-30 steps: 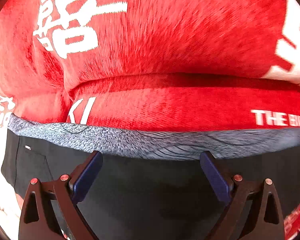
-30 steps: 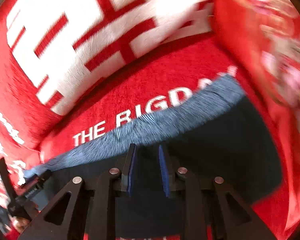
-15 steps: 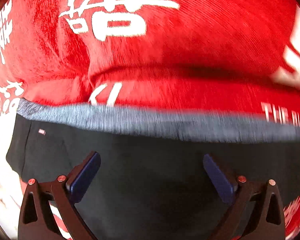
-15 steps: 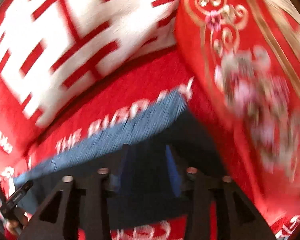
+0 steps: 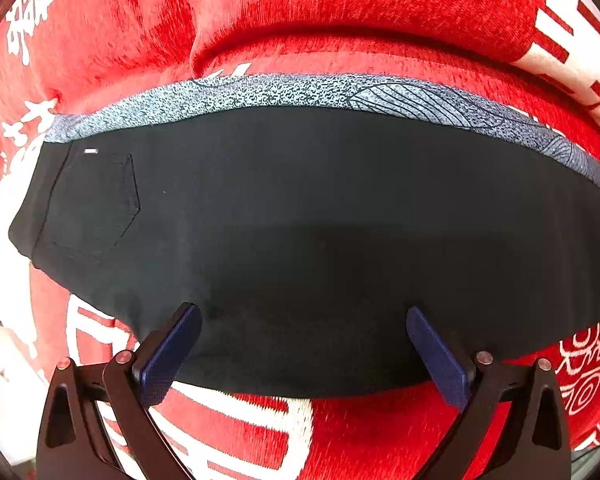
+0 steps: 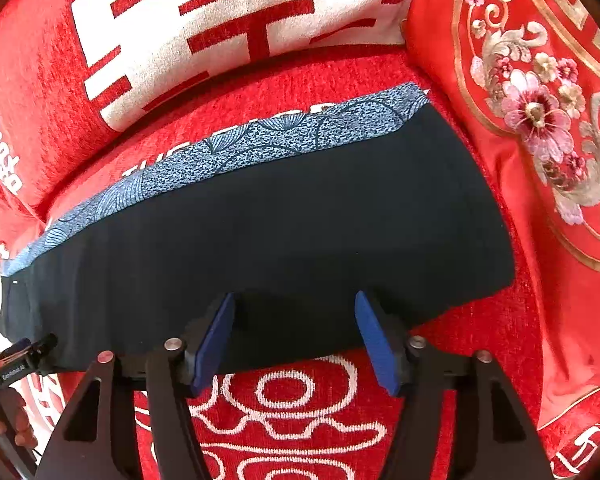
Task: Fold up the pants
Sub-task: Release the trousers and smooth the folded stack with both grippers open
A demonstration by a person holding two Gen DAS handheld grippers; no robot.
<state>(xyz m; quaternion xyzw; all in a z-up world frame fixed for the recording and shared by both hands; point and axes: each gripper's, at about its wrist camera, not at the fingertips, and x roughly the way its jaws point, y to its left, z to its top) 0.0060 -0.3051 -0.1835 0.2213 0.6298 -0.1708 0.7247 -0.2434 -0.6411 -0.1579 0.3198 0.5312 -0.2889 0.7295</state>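
The black pants (image 5: 300, 232) lie folded lengthwise on a red sofa seat, a back pocket (image 5: 94, 204) at their left end. A blue patterned strip of fabric (image 5: 300, 92) shows along their far edge. My left gripper (image 5: 300, 344) is open and empty, its fingers above the near edge of the pants. In the right wrist view the same pants (image 6: 280, 232) and blue strip (image 6: 236, 148) show. My right gripper (image 6: 296, 332) is open and empty over the near edge, toward the right end.
The sofa cover (image 5: 340, 12) is red with white characters, and its backrest rises behind the pants. An embroidered red cushion (image 6: 540, 120) stands at the right end. The left gripper's handle and a hand (image 6: 8, 384) show at the lower left of the right wrist view.
Both grippers have drawn back toward the near edge of the pants. The right gripper, nearly shut a second ago, has opened. The left has stayed open.
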